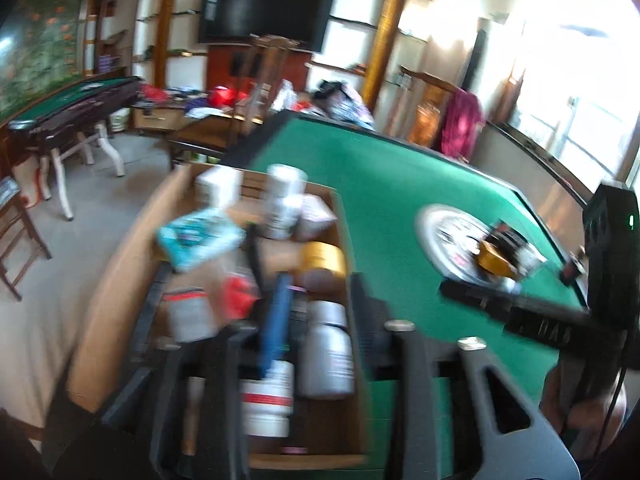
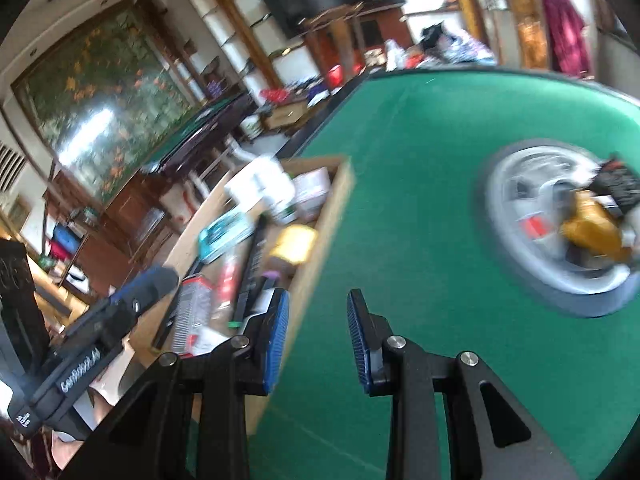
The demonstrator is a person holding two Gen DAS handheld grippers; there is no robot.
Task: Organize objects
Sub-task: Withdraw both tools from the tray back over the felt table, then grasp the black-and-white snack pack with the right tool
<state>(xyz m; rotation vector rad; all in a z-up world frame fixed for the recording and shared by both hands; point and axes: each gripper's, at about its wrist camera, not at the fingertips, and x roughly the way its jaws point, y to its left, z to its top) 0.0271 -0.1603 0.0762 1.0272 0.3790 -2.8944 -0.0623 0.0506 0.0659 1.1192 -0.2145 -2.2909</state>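
Both claws are between picks — neither carries anything. The right claw (image 2: 318, 334) stands parted over bare green felt at the lower centre of its view, nothing between its blue pads. The left claw (image 1: 316, 332), at the lower centre of its own view, hangs over the cardboard box (image 1: 120, 280) with its jaws apart; the blur hides whether a pad touches the contents, but no grip shows. The box sits at the left edge of the green worktop (image 1: 400, 208) and already holds bottles, jars and packets, among them a gold-lidded jar (image 1: 323, 258) and a teal packet (image 1: 200, 238). What appears left to sort lies on the round grey tray (image 2: 520, 216) at the right of the right wrist view: a golden-brown item (image 2: 592, 228) and a dark packet (image 2: 616, 178), touching each other. Their outlines are smeared; the golden item's long axis seems to run from upper left to lower right, though which end leads cannot be told. Judged next move: carry a claw across to the tray, square its jaws across that axis, and close.
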